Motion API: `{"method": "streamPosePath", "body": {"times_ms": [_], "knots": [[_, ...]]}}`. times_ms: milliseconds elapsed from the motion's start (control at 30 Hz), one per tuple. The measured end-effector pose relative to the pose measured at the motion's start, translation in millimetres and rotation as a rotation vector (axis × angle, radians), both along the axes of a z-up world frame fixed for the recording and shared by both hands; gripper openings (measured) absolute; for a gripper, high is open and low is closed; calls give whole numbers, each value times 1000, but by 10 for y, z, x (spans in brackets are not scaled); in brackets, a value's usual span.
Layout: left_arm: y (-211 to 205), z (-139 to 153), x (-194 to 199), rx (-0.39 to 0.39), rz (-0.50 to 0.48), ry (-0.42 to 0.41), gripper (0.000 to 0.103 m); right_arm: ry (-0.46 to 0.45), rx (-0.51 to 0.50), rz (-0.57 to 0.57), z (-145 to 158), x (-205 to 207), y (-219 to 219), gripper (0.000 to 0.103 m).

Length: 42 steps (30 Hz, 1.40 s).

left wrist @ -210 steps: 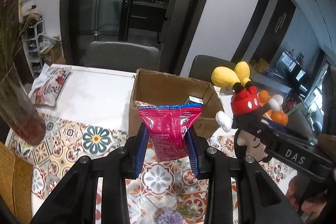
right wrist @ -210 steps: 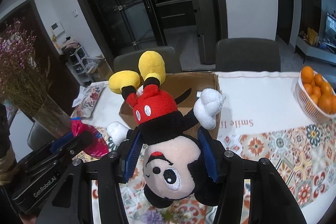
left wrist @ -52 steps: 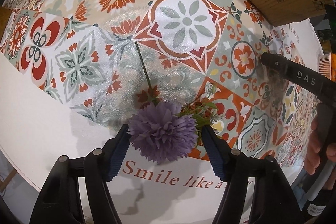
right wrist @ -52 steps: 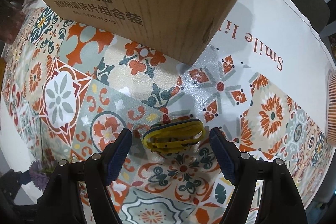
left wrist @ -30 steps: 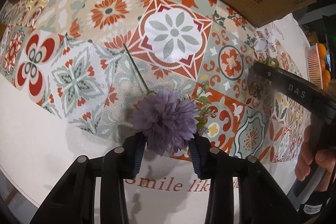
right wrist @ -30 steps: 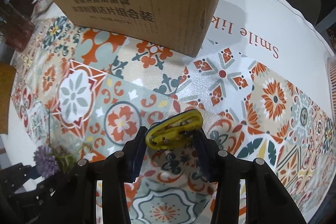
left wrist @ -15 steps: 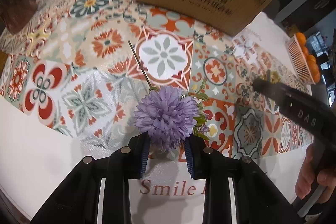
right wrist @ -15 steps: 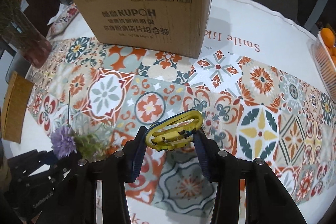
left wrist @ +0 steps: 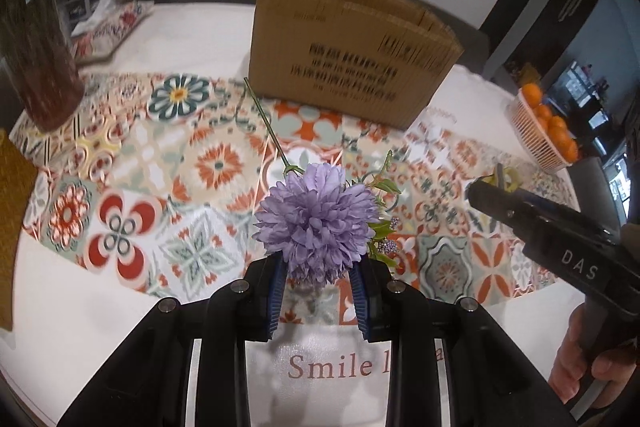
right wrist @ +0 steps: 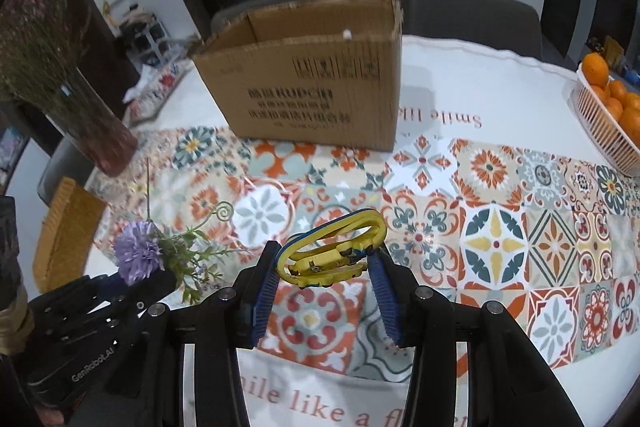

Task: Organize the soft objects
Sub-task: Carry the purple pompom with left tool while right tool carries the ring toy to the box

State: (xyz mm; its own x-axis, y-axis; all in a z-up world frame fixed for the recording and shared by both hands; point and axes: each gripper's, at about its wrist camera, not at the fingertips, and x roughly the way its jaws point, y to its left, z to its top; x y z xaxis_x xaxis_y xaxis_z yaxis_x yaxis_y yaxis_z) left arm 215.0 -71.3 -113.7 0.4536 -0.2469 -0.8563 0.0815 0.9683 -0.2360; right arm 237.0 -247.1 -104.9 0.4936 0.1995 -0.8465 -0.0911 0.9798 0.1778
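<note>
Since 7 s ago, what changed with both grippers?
Both let go of their earlier loads, a red snack bag and a plush. Now the left gripper is shut on the purple flower and the right gripper grips a yellow band; both are lifted off the tablecloth. The cardboard box stayed put.

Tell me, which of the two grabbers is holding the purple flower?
The left gripper: its blue pads pinch the purple flower. The right gripper holds a yellow band instead.
</note>
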Motion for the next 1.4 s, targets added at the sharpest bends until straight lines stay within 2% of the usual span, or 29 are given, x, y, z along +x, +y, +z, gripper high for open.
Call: {"method": "streamPosePath", "body": {"times_ms": [367, 733, 1167, 1400], "knots": [[93, 438, 152, -25, -60, -117, 29, -139, 40, -37, 498, 24, 129, 46], [124, 774, 509, -12, -119, -199, 29, -222, 37, -54, 805, 334, 193, 46], [62, 1022, 1130, -13, -159, -240, 29, -248, 37, -81, 1010, 910, 148, 46], [-9, 1035, 1512, -24, -171, -216, 29, -228, 45, -87, 1047, 1222, 112, 46]]}}
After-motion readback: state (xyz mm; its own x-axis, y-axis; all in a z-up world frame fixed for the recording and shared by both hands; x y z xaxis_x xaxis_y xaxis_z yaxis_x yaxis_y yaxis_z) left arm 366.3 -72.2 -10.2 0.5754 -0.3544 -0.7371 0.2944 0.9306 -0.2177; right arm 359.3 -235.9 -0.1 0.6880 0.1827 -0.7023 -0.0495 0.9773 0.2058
